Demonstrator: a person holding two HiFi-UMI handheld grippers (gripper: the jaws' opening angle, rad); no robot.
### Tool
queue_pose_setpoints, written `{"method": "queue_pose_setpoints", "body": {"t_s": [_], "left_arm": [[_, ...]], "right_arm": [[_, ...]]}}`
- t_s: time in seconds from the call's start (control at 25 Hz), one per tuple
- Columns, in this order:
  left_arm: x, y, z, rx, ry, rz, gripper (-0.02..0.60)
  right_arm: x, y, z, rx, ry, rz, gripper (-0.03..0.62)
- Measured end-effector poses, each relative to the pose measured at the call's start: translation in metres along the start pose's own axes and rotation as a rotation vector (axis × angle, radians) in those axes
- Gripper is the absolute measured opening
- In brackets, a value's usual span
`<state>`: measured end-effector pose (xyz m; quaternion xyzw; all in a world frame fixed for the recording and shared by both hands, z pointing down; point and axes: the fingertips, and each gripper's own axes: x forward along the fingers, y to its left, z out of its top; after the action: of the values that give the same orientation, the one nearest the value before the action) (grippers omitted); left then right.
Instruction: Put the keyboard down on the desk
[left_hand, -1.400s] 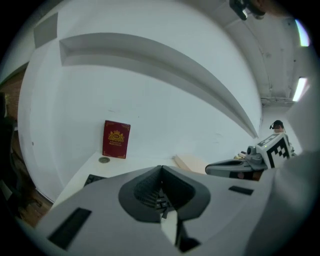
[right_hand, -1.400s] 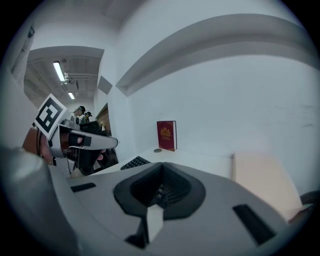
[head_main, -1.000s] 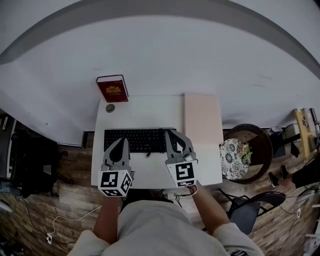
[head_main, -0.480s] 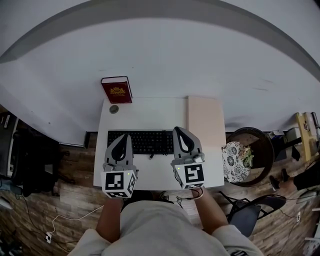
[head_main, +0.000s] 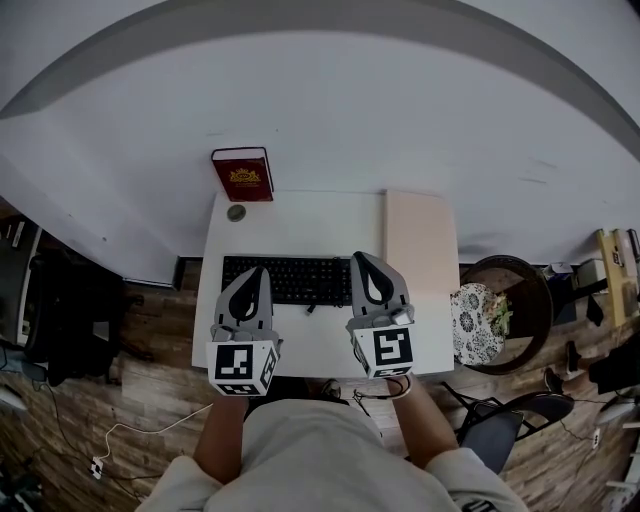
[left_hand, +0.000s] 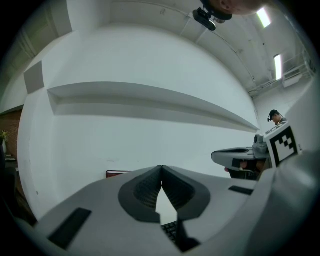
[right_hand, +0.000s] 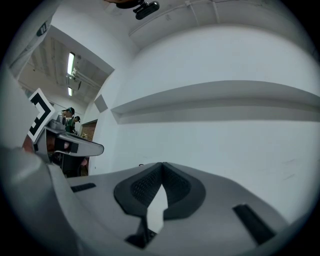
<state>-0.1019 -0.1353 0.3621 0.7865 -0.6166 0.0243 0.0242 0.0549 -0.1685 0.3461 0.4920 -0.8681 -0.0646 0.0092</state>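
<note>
Keyboard (head_main: 290, 281) lies flat on the tabletop (head_main: 300, 225), roughly midway between the back and front edges. Its long side runs parallel to the front edge, set nearer the left edge than the right. Left gripper (head_main: 256, 272) and right gripper (head_main: 359, 259) point level at the wall, one over each end of the keyboard in the head view. In the left gripper view my fingers (left_hand: 145, 192) are pressed together with nothing between them and keys show below. In the right gripper view it is the same: tips meeting, empty. I cannot tell whether either gripper touches the keys. My read is that the put-down is done and I am at the clearing stage. The next move calls for drawing both hands toward the front edge, kept level, so nothing drags the keyboard. The red book (head_main: 243, 174) at the back left corner is well apart.
</note>
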Motion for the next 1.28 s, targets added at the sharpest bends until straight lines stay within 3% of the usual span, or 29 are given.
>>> {"method": "queue_pose_setpoints", "body": {"t_s": [1.28], "left_arm": [[-0.006,-0.008,-0.003,-0.027,0.008,-0.025,0.011]], "right_arm": [[-0.018,0.007,0.003,-0.025,0.025,0.025,0.002]]}}
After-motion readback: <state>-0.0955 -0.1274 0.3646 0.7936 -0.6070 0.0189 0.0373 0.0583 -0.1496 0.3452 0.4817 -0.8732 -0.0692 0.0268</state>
